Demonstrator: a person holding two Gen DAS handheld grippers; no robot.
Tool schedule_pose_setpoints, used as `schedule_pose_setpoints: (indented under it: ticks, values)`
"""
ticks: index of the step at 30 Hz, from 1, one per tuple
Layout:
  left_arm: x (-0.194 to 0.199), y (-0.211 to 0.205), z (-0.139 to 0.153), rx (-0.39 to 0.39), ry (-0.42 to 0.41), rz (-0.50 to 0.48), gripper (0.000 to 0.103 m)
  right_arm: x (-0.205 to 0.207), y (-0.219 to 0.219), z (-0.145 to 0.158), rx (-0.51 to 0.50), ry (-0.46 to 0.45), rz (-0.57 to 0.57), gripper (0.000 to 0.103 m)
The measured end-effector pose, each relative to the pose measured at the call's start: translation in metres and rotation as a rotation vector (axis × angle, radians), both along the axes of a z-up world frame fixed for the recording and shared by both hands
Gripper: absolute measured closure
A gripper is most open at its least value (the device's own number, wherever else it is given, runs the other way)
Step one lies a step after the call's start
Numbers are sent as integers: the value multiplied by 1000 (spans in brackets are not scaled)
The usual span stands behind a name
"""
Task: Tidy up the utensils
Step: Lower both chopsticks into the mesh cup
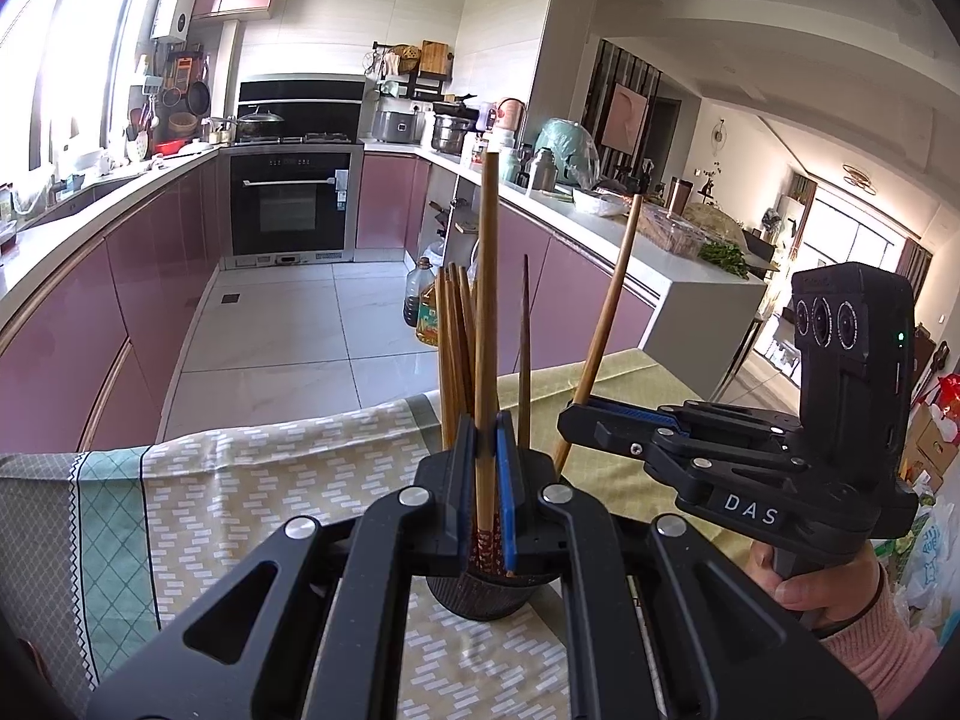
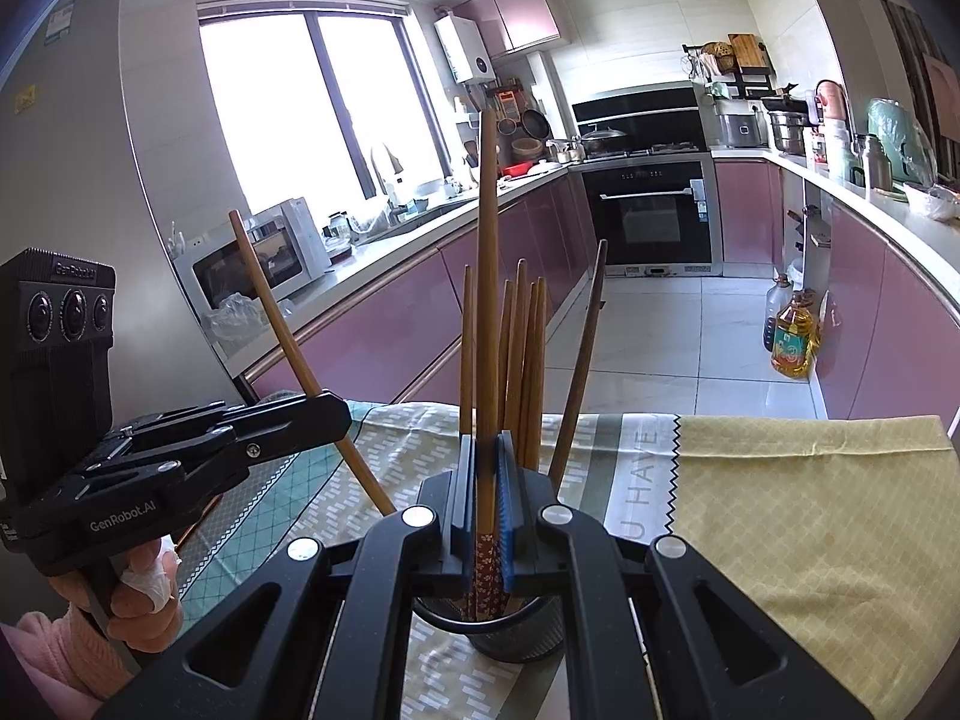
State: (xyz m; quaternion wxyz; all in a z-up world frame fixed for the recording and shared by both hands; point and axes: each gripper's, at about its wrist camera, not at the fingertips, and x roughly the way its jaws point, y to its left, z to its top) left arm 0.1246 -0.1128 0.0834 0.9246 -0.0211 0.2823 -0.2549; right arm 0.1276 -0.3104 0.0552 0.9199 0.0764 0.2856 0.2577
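1. The left gripper (image 1: pixel 487 468) is closed on one wooden chopstick (image 1: pixel 487 300). Its two blue pads press the stick from both sides, and the stick stands almost upright between them. The patterned lower end of this stick is already below the pads, at the mouth of the holder.

2. The right gripper (image 2: pixel 485 480) is also closed, on a second chopstick (image 2: pixel 487 276). In the left wrist view this second stick leans outward from the jaws, to the right of the left gripper. I judge that each stick is held in its lower part so that the long free end stays up and the short end can be guided down.

3. Directly under both grippers stands the black mesh holder (image 2: pixel 516 630). It is dark and round, and only its rim and part of its wall show below the fingers.

4. Just beyond the fingers, several chopsticks (image 2: pixel 522 360) already stand in the holder, close together. A darker, thinner stick (image 1: pixel 525 354) stands a little apart from them, between the two grippers.

5. The holder rests on a patterned tablecloth (image 2: pixel 810 510) that spreads to both sides of the grippers.

6. My judgement: the task is far along, and the two held sticks are about to be released into the holder. The two grippers are near each other, so they could bump.
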Motion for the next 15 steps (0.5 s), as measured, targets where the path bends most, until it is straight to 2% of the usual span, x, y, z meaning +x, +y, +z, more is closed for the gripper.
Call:
schedule_pose_setpoints:
  ticks: [15]
  values:
    - [10, -3, -17, 18, 35, 1, 96, 6, 4, -9, -16, 23, 2, 97]
